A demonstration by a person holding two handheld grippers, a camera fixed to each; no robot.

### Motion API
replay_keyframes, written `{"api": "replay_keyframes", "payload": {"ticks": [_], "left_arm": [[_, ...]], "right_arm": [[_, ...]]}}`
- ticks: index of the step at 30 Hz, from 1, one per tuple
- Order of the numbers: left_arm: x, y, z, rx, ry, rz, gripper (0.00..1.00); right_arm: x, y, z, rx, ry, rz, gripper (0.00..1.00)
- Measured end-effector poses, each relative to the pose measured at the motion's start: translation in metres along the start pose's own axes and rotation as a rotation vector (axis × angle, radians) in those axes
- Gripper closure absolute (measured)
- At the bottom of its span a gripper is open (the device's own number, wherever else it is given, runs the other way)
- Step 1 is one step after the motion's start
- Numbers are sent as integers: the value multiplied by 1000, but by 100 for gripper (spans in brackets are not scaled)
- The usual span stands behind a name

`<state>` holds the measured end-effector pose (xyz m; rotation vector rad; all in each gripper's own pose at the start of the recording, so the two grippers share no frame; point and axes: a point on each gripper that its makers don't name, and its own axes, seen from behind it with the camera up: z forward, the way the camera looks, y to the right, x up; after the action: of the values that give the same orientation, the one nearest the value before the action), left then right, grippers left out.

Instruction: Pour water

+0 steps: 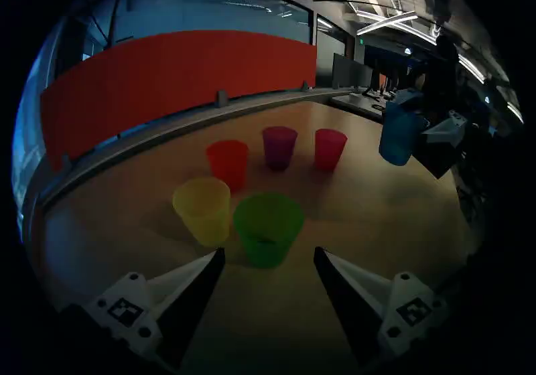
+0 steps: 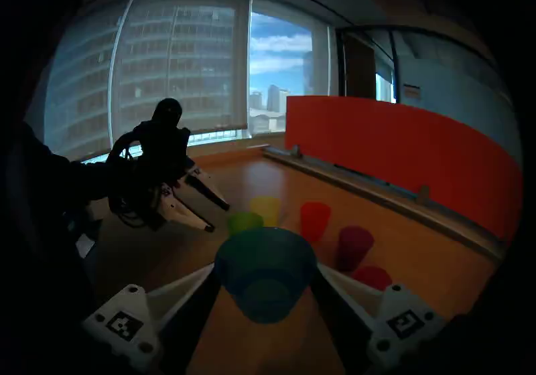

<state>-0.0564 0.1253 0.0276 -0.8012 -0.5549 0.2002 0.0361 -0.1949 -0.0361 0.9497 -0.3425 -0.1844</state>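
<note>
Pouring set-up, located from the green translucent plastic cup (image 1: 268,228). Your right tongs (image 2: 264,271) pinched a blue translucent plastic cup (image 2: 264,288) between both fingers. In the left gripper view that blue cup hung clear of the wooden worktop (image 1: 375,207), up and to the right of the green cup and near upright. This posture probably guarded whatever it carried until a receiver was chosen. Whether it held water could not be told.

Your left tongs (image 1: 268,253) were spread and empty, their tips low over the worktop with the green cup just ahead of the gap. Contact with it could not be made out. That placement suited steadying or fetching the green cup, which appeared the likeliest receiver.

- **Yellow translucent cup** (image 1: 203,207): stood just beside the green cup on its left.
- **Orange-red cup** (image 1: 228,162), **purple cup** (image 1: 279,146) and **pink cup** (image 1: 329,147): formed a row behind the green cup, each apart from its neighbour. The spacing left room for a pouring rim to come over any one of them.
- **Red partition panel** (image 1: 181,80): ran along the worktop's far edge, well beyond the green cup.

No pour had begun.
</note>
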Motion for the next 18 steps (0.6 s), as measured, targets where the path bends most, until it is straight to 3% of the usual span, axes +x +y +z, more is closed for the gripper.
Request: {"api": "replay_keyframes", "payload": {"ticks": [6, 18], "left_arm": [[-5, -5, 13, 1, -24, 11, 1], [-3, -2, 39, -28, -37, 27, 1]], "right_arm": [[7, 3, -9, -17, 17, -8, 10], [14, 10, -24, -47, 34, -8, 10]]}}
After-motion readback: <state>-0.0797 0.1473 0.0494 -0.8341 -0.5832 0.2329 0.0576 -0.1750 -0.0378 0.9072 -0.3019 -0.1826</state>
